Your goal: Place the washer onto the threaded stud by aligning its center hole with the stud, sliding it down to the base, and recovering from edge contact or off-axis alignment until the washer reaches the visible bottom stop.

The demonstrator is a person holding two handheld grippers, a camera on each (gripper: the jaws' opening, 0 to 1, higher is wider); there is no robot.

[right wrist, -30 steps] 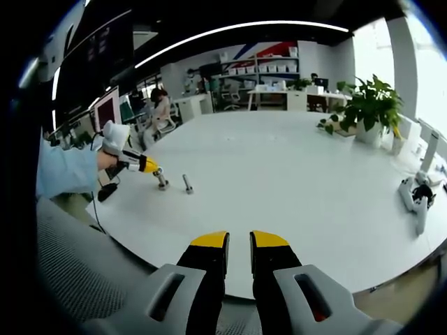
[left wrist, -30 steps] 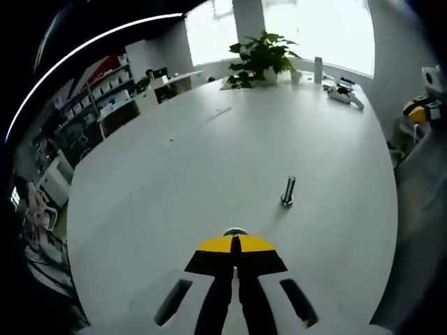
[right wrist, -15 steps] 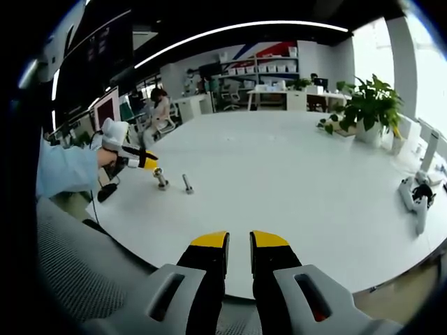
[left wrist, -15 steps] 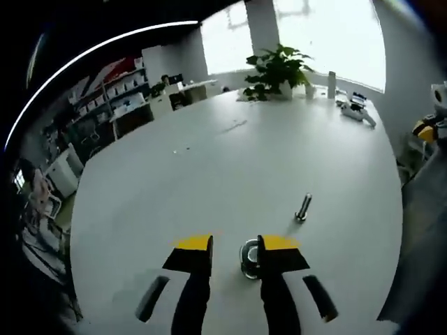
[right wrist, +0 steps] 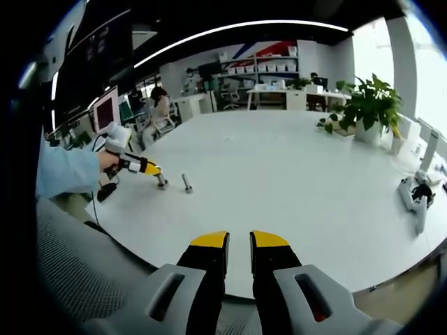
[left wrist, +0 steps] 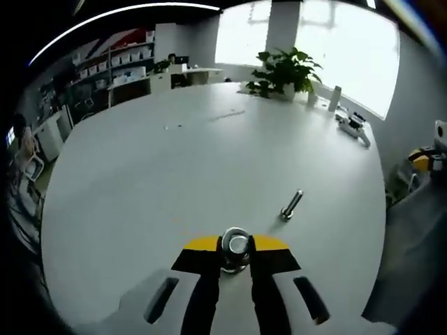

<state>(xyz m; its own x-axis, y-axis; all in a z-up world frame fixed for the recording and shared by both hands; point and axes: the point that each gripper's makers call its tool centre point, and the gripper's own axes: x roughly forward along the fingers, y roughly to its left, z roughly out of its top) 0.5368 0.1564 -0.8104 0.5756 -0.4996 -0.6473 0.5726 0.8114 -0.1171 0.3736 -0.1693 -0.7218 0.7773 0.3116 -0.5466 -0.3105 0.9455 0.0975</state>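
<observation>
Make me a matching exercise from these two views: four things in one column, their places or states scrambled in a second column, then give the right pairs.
Things:
1. left gripper
2. right gripper
3. loose bolt
4. potted plant

Places or states:
A. lying on the white table, apart from both grippers
B. jaws apart, nothing between them
C. at the table's far edge by the window
D. jaws closed around an upright stud

Pairs: 1-D, 2-B, 3-A, 4-C

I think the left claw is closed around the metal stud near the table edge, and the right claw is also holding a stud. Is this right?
Not quite: in the right gripper view the right claw holds nothing. The left claw is closed around the metal stud near the table edge.
</observation>
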